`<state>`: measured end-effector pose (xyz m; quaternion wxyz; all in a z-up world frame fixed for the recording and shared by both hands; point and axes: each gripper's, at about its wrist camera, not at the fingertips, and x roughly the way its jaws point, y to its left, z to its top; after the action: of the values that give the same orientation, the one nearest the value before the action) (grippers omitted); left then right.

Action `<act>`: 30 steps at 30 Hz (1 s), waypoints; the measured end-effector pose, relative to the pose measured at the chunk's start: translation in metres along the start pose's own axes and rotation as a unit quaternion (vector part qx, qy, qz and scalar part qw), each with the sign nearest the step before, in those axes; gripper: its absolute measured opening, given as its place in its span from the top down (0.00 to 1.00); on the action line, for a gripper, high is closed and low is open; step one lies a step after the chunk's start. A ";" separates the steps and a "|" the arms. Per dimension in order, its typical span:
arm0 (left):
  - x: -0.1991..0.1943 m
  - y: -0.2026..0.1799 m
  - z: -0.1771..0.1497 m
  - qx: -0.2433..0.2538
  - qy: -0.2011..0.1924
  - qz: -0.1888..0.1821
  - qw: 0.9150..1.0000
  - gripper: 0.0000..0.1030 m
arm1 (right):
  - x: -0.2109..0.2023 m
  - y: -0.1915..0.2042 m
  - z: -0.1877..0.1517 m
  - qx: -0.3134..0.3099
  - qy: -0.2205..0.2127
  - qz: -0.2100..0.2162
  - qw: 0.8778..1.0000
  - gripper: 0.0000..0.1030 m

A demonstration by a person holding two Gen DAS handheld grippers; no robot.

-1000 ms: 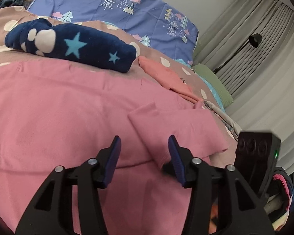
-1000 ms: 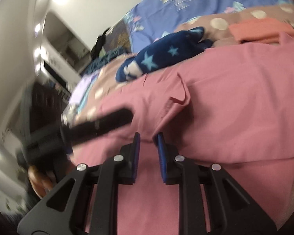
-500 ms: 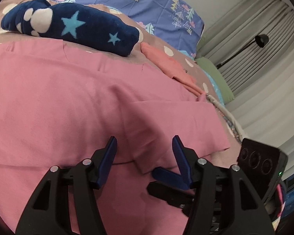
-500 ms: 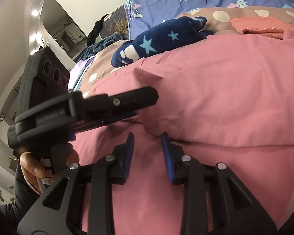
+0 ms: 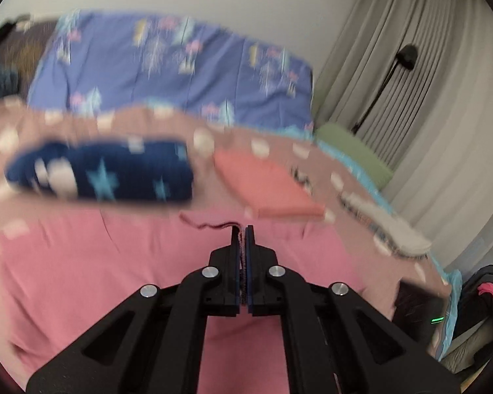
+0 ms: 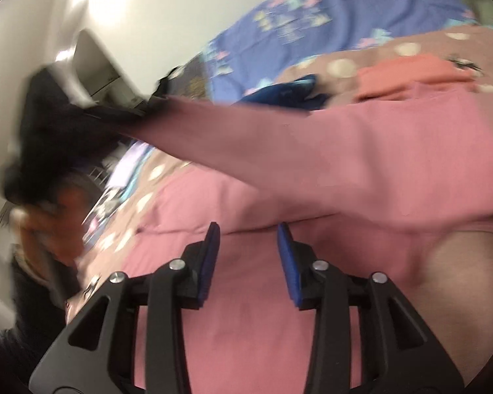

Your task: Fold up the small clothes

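Note:
A pink garment [image 5: 115, 262] lies spread over the bed. My left gripper [image 5: 242, 229] is shut on a fold of this pink garment, with cloth showing between the pads. In the right wrist view the left gripper [image 6: 65, 121] holds a pink flap [image 6: 279, 151] lifted and stretched to the left, blurred by motion. My right gripper [image 6: 248, 229] is open and empty, low over the pink garment [image 6: 246, 312], just below the lifted flap.
A folded navy star-patterned garment [image 5: 102, 174] and a folded coral garment [image 5: 266, 184] lie behind the pink one on the polka-dot bedcover [image 5: 279, 151]. A blue tree-print pillow [image 5: 180, 72] lies at the headboard. Curtains and a lamp [image 5: 407, 55] stand at the right.
My left gripper closed on the pink cloth and lifted it, pulling a flap up. My right gripper let go and opened wider. Both views are blurred by motion.

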<state>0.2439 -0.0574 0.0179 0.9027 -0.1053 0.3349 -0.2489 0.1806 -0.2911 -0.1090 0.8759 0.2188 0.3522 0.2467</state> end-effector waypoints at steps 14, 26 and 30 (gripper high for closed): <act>-0.076 0.093 -0.002 -0.036 -0.067 0.094 0.993 0.98 | 0.007 -0.047 0.002 0.120 -0.013 -0.085 0.989 0.81; -0.035 0.177 -0.078 -0.056 0.037 0.210 0.975 0.77 | 0.003 -0.034 0.000 0.092 0.003 -0.099 0.991 0.72; -0.034 0.188 -0.095 -0.052 0.056 0.235 0.969 0.75 | -0.006 -0.013 -0.009 0.036 0.029 -0.119 0.992 0.58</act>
<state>0.2302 0.1189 -0.1024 0.9091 -0.0563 0.4123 -0.0179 0.1737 -0.3033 -0.1191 0.8797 0.2000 0.4100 0.1343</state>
